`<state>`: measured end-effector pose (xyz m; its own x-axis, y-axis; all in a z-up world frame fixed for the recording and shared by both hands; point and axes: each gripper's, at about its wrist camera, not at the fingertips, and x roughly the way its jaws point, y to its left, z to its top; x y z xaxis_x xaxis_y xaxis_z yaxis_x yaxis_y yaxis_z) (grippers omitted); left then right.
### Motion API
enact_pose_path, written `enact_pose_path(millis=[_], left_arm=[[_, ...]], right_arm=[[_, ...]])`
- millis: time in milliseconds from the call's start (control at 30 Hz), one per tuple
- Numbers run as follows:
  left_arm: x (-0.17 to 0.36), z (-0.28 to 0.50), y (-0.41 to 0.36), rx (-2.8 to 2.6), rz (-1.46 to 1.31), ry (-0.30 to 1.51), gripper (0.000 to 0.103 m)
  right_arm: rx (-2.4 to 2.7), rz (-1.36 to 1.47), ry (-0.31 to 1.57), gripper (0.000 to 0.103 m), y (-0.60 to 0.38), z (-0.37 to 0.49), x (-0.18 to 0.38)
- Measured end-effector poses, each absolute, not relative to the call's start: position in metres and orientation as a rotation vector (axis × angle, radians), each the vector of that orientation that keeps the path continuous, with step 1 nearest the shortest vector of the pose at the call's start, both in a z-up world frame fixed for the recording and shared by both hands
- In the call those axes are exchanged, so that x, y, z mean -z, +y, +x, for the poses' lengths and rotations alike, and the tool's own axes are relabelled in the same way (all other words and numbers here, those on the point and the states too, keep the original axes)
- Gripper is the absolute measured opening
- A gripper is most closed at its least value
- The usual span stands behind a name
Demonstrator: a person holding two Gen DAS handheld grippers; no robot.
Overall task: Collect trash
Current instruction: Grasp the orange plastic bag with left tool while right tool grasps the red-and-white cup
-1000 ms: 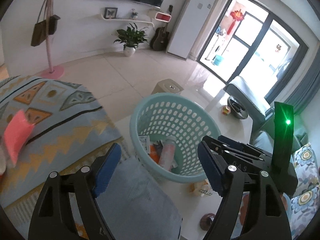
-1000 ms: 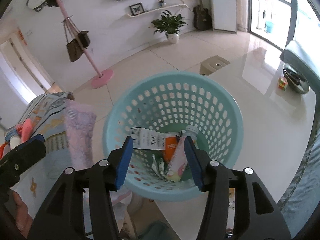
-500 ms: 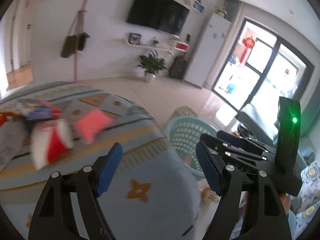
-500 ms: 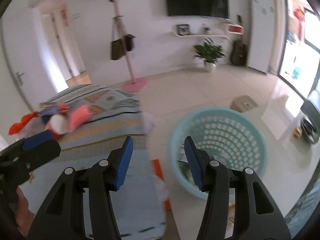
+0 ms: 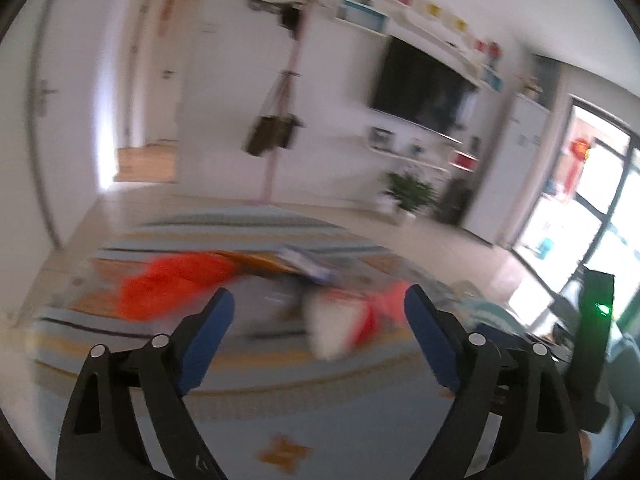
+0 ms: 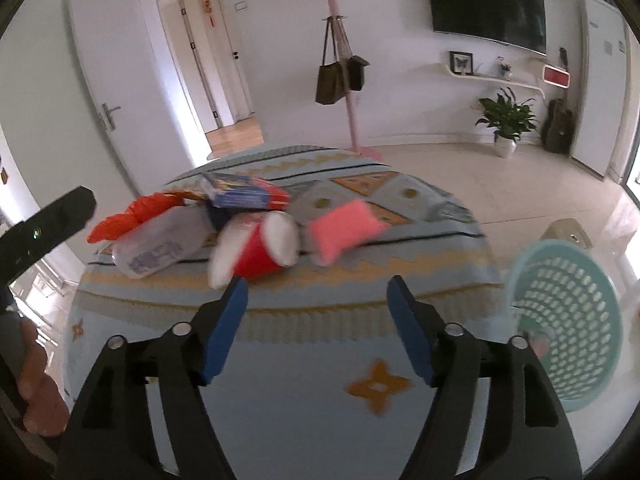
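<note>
L gripper (image 5: 316, 312) jaws wide, just been opening, nothing btwn | R gripper (image 6: 316, 300) wide, just been opening, empty | trash on table (image 6: 280, 360): red cup (image 6: 256, 256), pink pack (image 6: 344, 230), bottle (image 6: 156, 248), orange bag (image 6: 128, 216) | basket (image 6: 568, 320) R of table, contents hidden | L view blurred, trash only smears

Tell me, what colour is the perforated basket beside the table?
Light turquoise, a pale blue-green. The basket shows best in the right wrist view.
</note>
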<state>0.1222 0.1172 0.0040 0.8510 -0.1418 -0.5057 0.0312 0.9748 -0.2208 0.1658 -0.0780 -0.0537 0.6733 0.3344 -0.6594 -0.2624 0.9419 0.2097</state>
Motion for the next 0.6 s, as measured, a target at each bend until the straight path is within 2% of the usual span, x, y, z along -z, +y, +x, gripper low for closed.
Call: enact_pose_path(millis=[33, 333, 600], left_arm=[[-0.005, 0.124, 0.130, 0.070, -0.217, 0.547, 0.090], [0.025, 0.186, 0.220, -0.045, -0.301, 0.690, 0.090], [0.058, 0.210, 0.241, -0.017, -0.428, 0.759, 0.087]], right_arm=[[-0.345, 0.103, 0.767, 0.075, -0.070, 0.169, 0.055], [-0.293, 0.017, 0.753, 0.082, -0.009, 0.196, 0.062], [-0.214, -0.023, 0.782, 0.085, 0.016, 0.213, 0.093]])
